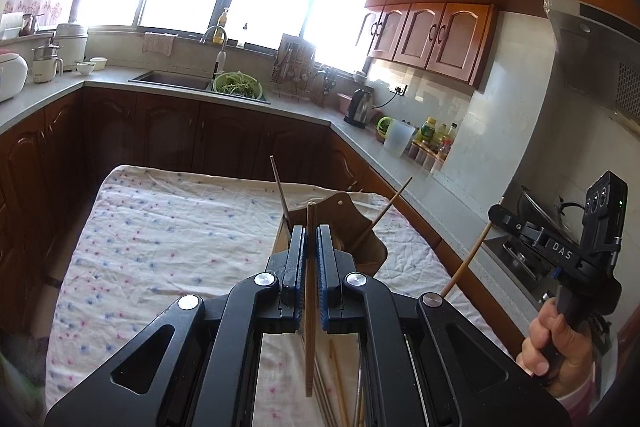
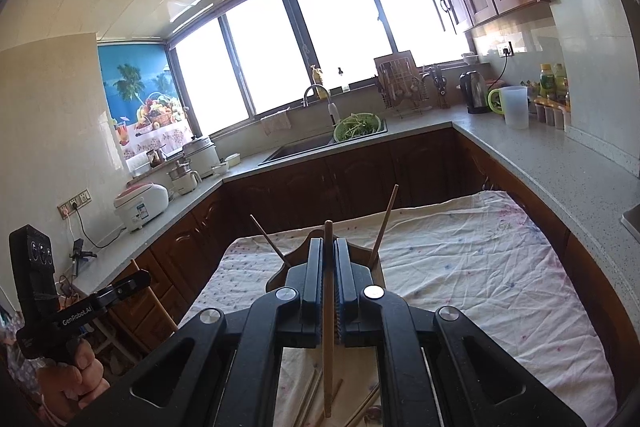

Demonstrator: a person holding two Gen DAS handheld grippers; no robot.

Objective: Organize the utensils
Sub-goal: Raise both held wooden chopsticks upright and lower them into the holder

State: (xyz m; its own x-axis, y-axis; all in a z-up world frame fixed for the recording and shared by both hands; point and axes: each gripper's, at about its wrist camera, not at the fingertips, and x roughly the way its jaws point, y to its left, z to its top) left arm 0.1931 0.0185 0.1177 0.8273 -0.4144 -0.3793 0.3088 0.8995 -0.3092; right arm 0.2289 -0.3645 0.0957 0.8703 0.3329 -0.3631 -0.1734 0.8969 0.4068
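Observation:
My left gripper [image 1: 310,231] is shut on a wooden chopstick [image 1: 310,291] that stands upright between the jaws, above the cloth-covered table [image 1: 160,235]. My right gripper [image 2: 329,245] is shut on another wooden chopstick [image 2: 328,327], also upright. Just beyond both grippers stands a brown utensil holder [image 1: 352,219] with two chopsticks [image 1: 279,187] leaning out of it; it also shows in the right wrist view [image 2: 294,263]. Several loose chopsticks [image 1: 336,395] lie on the cloth under the grippers. The right gripper also appears in the left wrist view [image 1: 496,214], holding its chopstick.
A grey L-shaped counter [image 1: 360,135] runs around the table with a sink [image 1: 172,79], a green colander [image 1: 238,87], a kettle [image 1: 359,107], a pitcher [image 1: 398,137] and bottles. A stove with a pan [image 1: 536,215] is at the right. A rice cooker [image 2: 140,205] sits on the left counter.

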